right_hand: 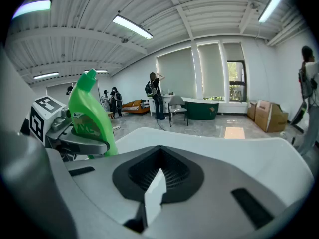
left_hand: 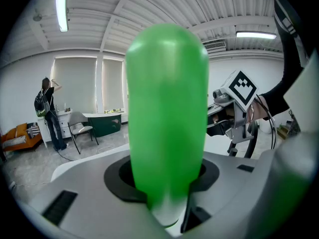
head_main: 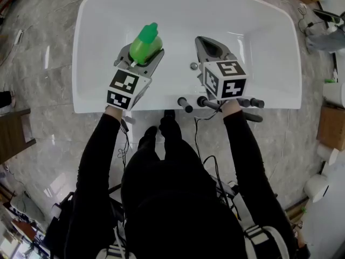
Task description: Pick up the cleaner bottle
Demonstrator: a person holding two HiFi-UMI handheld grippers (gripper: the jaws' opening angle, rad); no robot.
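Nearest me are my own black sleeves (head_main: 96,161), running up toward 12 o'clock to the two grippers over the white bathtub (head_main: 264,53). At 11 o'clock my left gripper (head_main: 143,52) is clamped on the green cleaner bottle (left_hand: 167,108). Its jaws wrap round the body and the capped top stands above them. The bottle looks lifted clear of the tub floor, though its base is hidden from me. At 1 o'clock my right gripper (head_main: 211,46) has its jaws together with nothing between them, just beside the bottle.

What worries me is the bottle's wall: it is smooth, rounded plastic, held by two pads alone. I judge it could slide down through them or swing over if I tilt or jerk the hand (a fall would land it in the hard tub). Squeezing harder might dent the wall. My idle right gripper is near enough to knock the bottle if the hands come together.

Writing, left to right:
- **Left marker cube** (head_main: 126,88): it carries only black-and-white squares, no letters.
- **Bottle label:** in the right gripper view it shows pale lettering on green with a small round mark above, too blurred to read.
- **Right marker cube** (head_main: 226,80): squares only, like the left one.
- **Cardboard boxes** (right_hand: 271,116): they sit at 3 o'clock in that same view and show no print I can make out.
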